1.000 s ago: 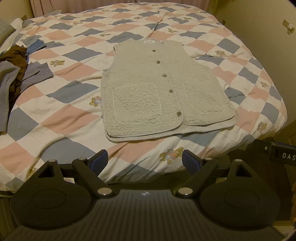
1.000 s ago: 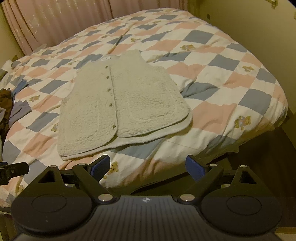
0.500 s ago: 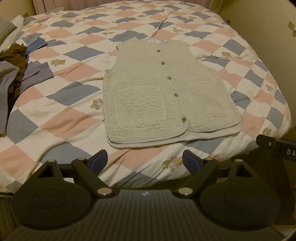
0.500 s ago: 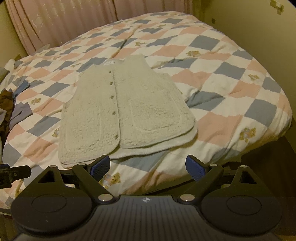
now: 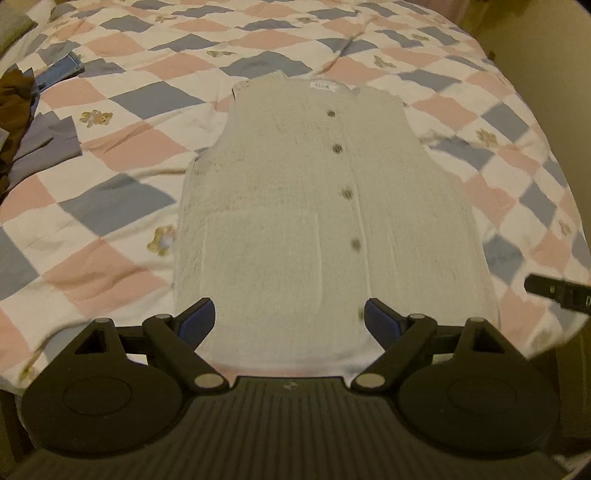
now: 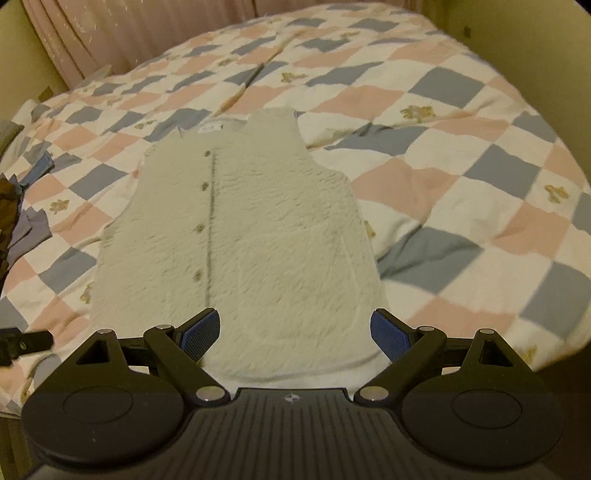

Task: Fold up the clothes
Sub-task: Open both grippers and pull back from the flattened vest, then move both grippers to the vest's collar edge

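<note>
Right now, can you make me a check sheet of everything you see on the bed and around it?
Surface: quilt in pink, blue and white checks with little bears, wrinkled.
Job's things: fleece vest lying flat, buttoned, neck far, hem near.
Clutter: pile of clothes, brown and grey-blue, at the left edge.
Grippers: left gripper open over the vest's hem, holding nothing; right gripper open over the hem too, holding nothing.
Cables: nothing seen.
Surroundings: pink curtain behind the bed, yellowish wall on the right.
</note>
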### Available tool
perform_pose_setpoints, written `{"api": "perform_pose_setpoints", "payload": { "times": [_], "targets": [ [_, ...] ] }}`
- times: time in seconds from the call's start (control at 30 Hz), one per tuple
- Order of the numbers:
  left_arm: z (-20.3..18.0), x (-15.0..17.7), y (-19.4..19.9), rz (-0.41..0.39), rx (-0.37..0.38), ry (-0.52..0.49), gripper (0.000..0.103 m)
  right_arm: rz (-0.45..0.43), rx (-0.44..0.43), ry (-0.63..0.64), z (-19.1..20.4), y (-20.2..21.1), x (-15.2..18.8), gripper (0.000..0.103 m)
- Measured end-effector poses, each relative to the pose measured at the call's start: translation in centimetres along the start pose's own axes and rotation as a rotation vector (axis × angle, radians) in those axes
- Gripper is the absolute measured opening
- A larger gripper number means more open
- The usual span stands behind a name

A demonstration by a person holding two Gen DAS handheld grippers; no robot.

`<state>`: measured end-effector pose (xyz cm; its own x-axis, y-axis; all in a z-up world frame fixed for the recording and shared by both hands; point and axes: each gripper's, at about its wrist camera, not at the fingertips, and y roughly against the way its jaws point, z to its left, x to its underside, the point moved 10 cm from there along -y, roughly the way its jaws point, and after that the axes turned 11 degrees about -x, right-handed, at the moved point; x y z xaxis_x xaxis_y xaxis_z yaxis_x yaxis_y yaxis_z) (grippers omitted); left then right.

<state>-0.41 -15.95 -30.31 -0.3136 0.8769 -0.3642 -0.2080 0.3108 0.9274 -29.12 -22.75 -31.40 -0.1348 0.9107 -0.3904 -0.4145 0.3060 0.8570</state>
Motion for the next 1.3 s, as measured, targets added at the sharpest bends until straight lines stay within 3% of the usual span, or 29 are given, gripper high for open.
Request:
{"api": "perform_pose_setpoints", "payload": {
  "times": [0.13,0.37,0.47,0.63,0.73,0.8,0.97,1.1,1.3],
  "targets": [
    [0.6,-4.8,-4.0,-0.016,0.007,0.005,0.085,0.05,-0.026,0.011,-3.1,-3.6,-3.0,0.09],
    [1.9,-13.4,-11.0,-0.046,0.02,0.006,0.084,0.04,-0.136,-0.05,-6.7,-9.5,-9.8,0.078],
    [2.2,-18.7,-15.9,-0.067,0.063,-0.02,0.078,0.018,-0.18,-0.043,-7.2,-12.6,-13.4,0.068],
    [3.4,-26.2,-24.4,-0.103,0.033,-0.076,0.078,-0.003,-0.216,-0.005,-7.5,-19.0,-19.9,0.066],
    [3.6,-29.1,-28.5,-0.099,0.072,-0.085,0.073,-0.026,-0.238,0.031,-7.1,-23.1,-23.7,0.061],
    [3.6,-30.4,-31.0,-0.089,0.117,-0.078,0.067,-0.046,-0.261,0.048,-6.8,-25.7,-26.1,0.059],
    [3.6,-32.4,-34.8,-0.064,0.237,-0.031,0.066,-0.073,-0.329,0.039,-6.8,-30.9,-30.6,0.059],
    [3.5,-33.7,-36.7,-0.058,0.33,-0.007,0.066,-0.054,-0.353,0.017,-8.1,-33.9,-32.0,0.059],
    [2.6,-34.5,-38.1,-0.047,0.432,-0.022,0.065,-0.042,-0.472,-0.042,-8.9,-35.5,-33.0,0.059]
  ]
}}
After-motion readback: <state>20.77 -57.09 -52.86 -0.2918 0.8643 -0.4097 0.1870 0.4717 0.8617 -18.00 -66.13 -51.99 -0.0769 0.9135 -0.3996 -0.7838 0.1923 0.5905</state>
